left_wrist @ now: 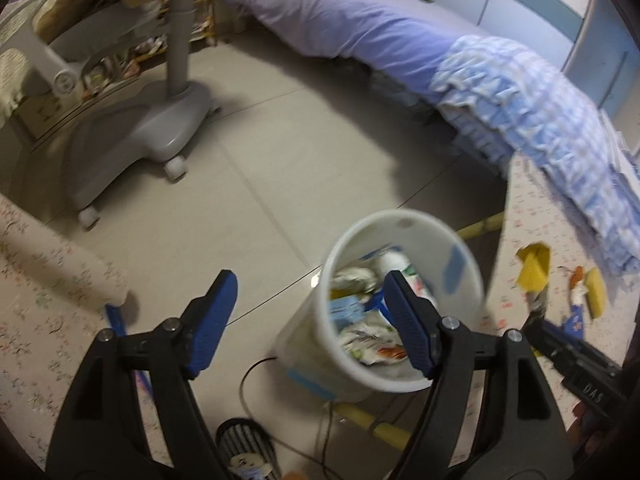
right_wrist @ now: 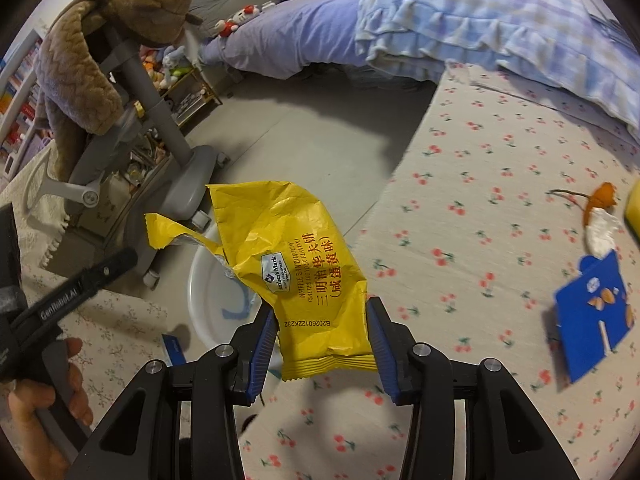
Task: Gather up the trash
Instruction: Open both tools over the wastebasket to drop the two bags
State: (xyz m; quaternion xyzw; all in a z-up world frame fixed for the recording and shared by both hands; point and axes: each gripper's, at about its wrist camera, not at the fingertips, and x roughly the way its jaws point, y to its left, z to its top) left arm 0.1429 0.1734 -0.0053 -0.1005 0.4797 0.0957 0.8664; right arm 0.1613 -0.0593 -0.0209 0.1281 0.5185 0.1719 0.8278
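A white bin (left_wrist: 468, 280) stands on the tiled floor with several wrappers and packets inside. My left gripper (left_wrist: 310, 316) hangs open just left of it, nothing between its fingers, and the right finger overlaps the bin's mouth in the left wrist view. My right gripper (right_wrist: 322, 344) is shut on a crumpled yellow snack wrapper (right_wrist: 296, 264), held up over the bin's rim (right_wrist: 200, 280). The left wrist view shows that wrapper (left_wrist: 532, 268) at the right, beside the bin. A blue packet (right_wrist: 592, 320) and an orange and white scrap (right_wrist: 600, 216) lie on the cherry-print mat (right_wrist: 480, 152).
A grey chair base on castors (left_wrist: 140, 140) stands on the floor to the left, with a brown blanket (right_wrist: 100, 60) over the chair. A bed with a purple sheet (left_wrist: 360, 28) and a blue checked quilt (left_wrist: 540, 100) runs along the back. A thin cable (left_wrist: 246, 380) and a slipper (left_wrist: 244, 452) lie near the bin.
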